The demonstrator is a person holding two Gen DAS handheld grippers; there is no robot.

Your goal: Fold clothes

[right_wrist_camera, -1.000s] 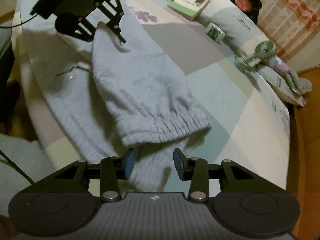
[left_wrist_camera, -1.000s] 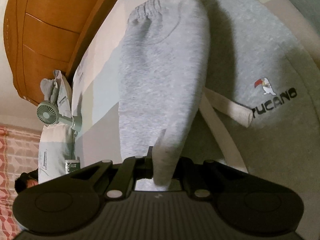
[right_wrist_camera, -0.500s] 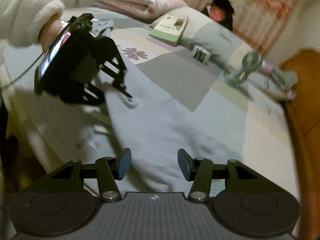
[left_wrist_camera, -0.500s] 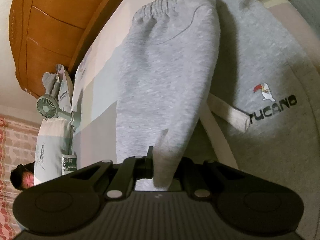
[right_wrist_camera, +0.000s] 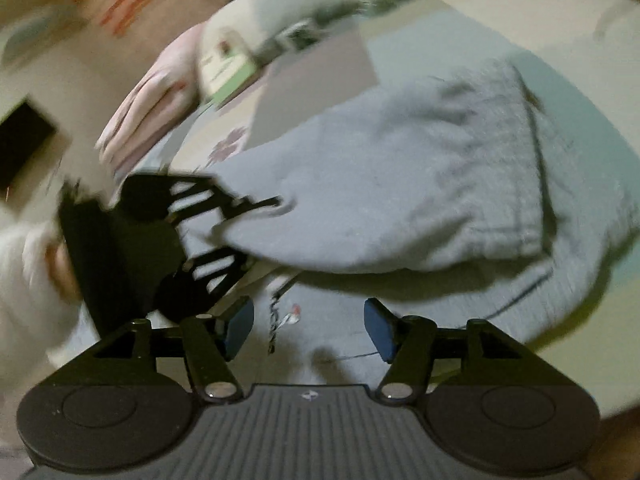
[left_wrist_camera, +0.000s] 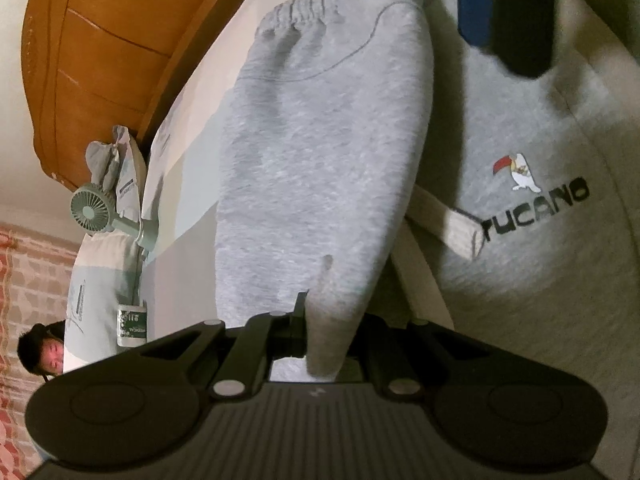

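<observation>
On the bed (left_wrist_camera: 188,168) I see the grey sweatpants (left_wrist_camera: 560,280) spread near its side edge, one leg (left_wrist_camera: 320,160) already doubled back over the logo half, its cuff toward the headboard. My left claw (left_wrist_camera: 316,320) is clenched on that leg's fold; my right claw (right_wrist_camera: 308,326) hangs released above the logo. I judge further folds remain.

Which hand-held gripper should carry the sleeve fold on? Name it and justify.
Left. The left hand-held gripper is already shut on the grey sleeve, while the right hand-held gripper hangs open over the sweatshirt, holding nothing.
</observation>
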